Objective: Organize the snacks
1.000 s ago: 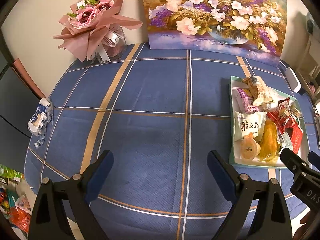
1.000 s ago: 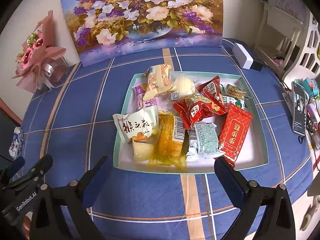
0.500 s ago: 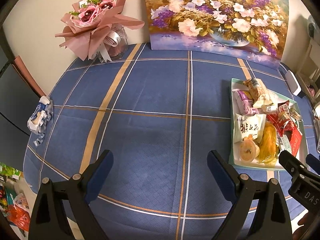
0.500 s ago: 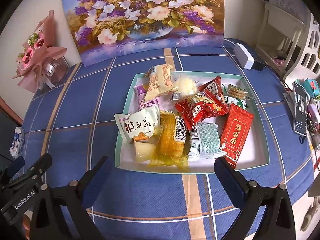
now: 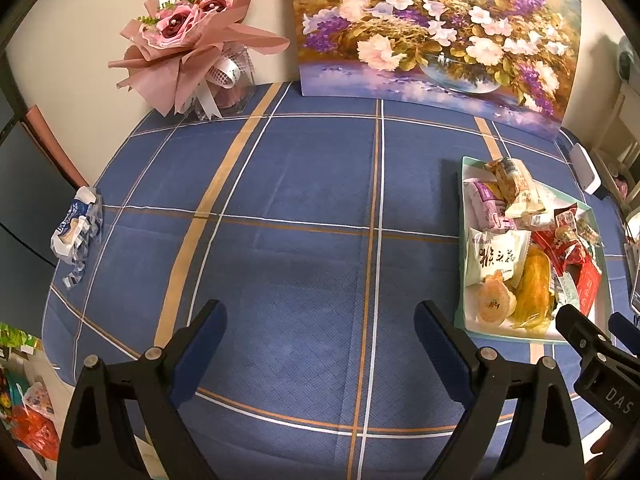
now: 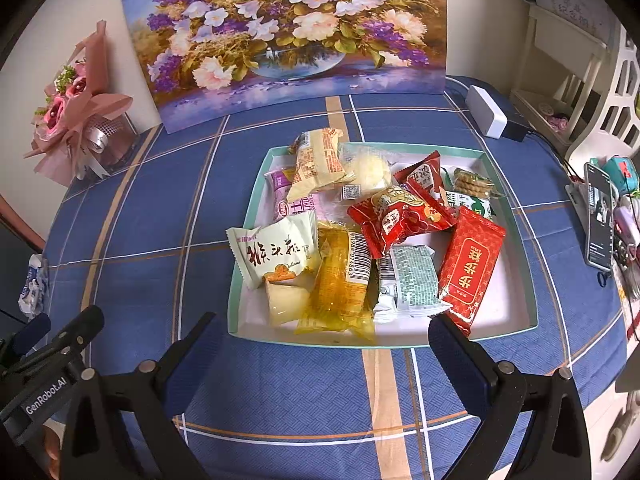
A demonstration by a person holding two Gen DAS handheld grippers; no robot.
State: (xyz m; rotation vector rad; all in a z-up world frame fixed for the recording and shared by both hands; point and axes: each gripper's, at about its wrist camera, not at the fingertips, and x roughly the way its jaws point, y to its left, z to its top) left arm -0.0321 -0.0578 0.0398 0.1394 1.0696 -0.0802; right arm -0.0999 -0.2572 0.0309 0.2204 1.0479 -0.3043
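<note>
A shallow tray with a pale green rim (image 6: 516, 224) (image 5: 462, 240) lies on the blue checked tablecloth and holds several wrapped snacks. Among them are a cream packet with black writing (image 6: 276, 254) (image 5: 496, 256), a yellow clear packet (image 6: 342, 284), a long red packet (image 6: 470, 268), a red sweet wrapper (image 6: 394, 216) and a purple packet (image 6: 290, 204). My right gripper (image 6: 322, 334) hangs open just in front of the tray's near rim, with nothing between its fingers. My left gripper (image 5: 318, 320) stands open over bare cloth to the left of the tray, also holding nothing.
A flower painting (image 6: 288, 36) leans on the wall behind the tray. A pink bouquet (image 5: 192, 44) stands at the back left. A crumpled blue-white wrapper (image 5: 76, 228) lies at the table's left edge. A white box (image 6: 486, 110) and a phone (image 6: 598, 216) sit on the right.
</note>
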